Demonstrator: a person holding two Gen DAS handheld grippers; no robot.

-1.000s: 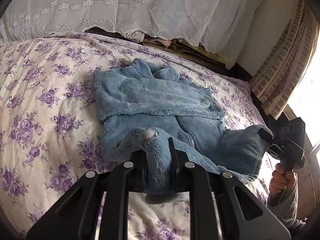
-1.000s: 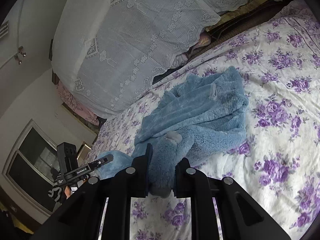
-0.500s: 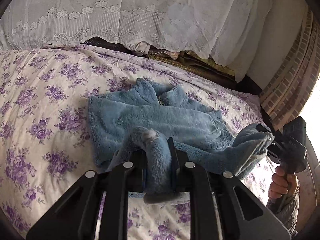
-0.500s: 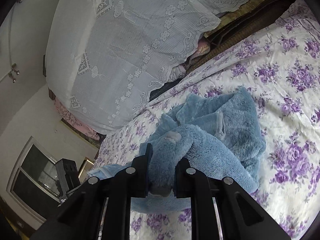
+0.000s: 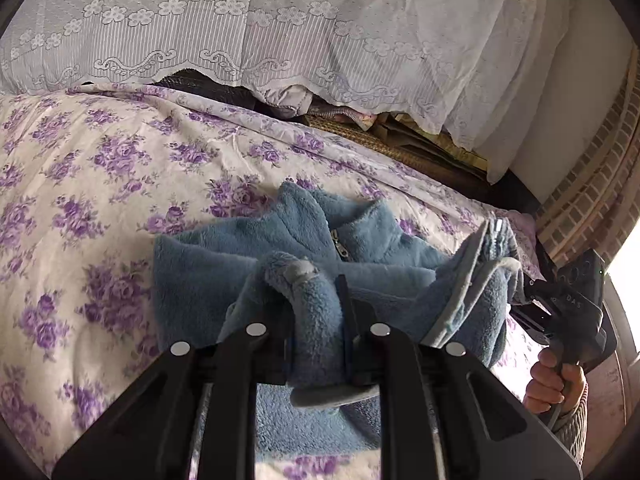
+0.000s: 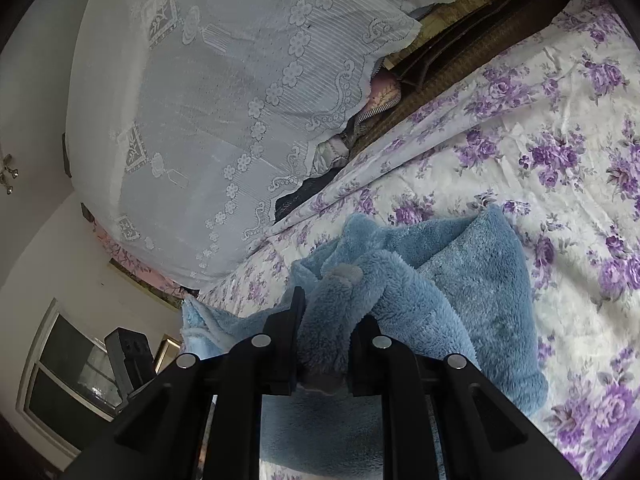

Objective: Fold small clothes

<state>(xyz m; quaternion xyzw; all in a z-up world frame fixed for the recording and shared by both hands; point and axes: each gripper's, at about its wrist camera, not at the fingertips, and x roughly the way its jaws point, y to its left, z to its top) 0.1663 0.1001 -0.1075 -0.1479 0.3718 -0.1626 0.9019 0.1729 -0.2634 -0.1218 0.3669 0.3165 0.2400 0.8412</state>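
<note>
I have the bottom edge of the blue fleece jacket (image 5: 224,276) pinched at two corners: my left gripper (image 5: 316,312) is clamped on one thick wad of fleece, my right gripper (image 6: 326,322) on another. The jacket lies on the flowered bedsheet (image 5: 80,168), its collar and zipper pull (image 5: 340,250) toward the lace cover (image 5: 280,32) at the head of the bed, with the hem raised over its lower part. To fold it well, I think both corners should travel level and together toward the collar, landing just short of the zipper pull, with the hem kept taut between them so no ridge forms. My gripper bodies hide the fabric beneath, so I cannot tell how the sleeves lie or whether the under layer is bunched.
</note>
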